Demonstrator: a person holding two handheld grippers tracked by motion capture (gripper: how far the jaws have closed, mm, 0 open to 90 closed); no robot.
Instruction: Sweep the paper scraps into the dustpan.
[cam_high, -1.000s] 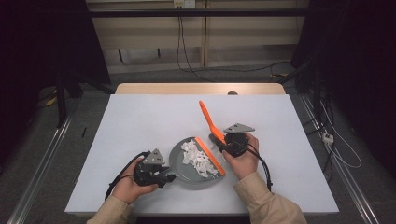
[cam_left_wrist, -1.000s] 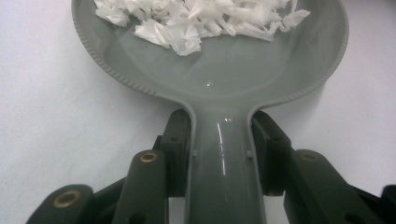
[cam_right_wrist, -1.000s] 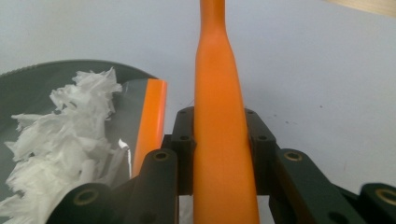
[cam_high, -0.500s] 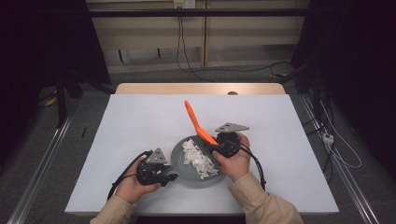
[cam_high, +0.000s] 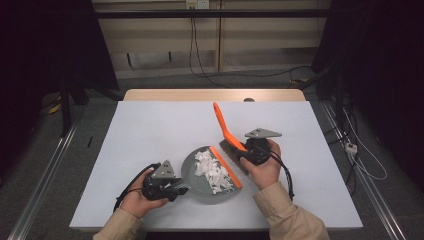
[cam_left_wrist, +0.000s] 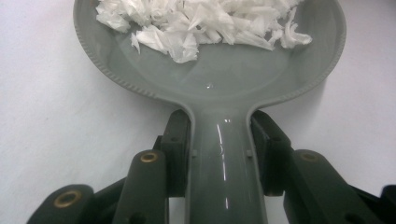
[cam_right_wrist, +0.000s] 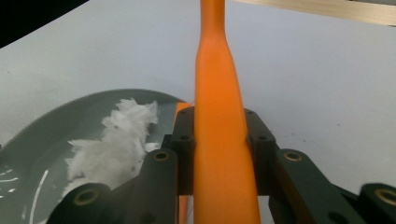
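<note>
The left gripper (cam_high: 172, 188) sits near the table's front edge, its jaws clamped on the handle of the grey dustpan (cam_high: 196, 180). In the left gripper view the pads press both flanks of that handle just behind where it widens into the pan (cam_left_wrist: 210, 79). The pan looks like glossy moulded plastic: light and stiff, but probably slick, so a hold close to the bowl is a sound place to keep it from twisting. It lies flat on the table, between the two hands.

Inside it is a heap of torn white paper scraps (cam_high: 212, 169), piled toward the orange lip (cam_high: 226, 166) on the pan's right edge. They are featherlight and loose; a tilt or a quick swing would likely spill them.

Just right of the lip, the right gripper (cam_high: 248, 151) is closed on an orange hand brush (cam_high: 223, 129), taken low on the handle near the head, with the handle pointing up and away. The bristles (cam_high: 235, 152) seem to hang beside the pan's lip, though whether they touch the table is hard to tell. The brush is rigid plastic, light, with soft bristles.

The table (cam_high: 150, 125) is a smooth, pale matte sheet, with no stray scraps that I can see. Behind it are a wooden edge (cam_high: 210, 94), cables on the floor, and dark curtains at both sides.
</note>
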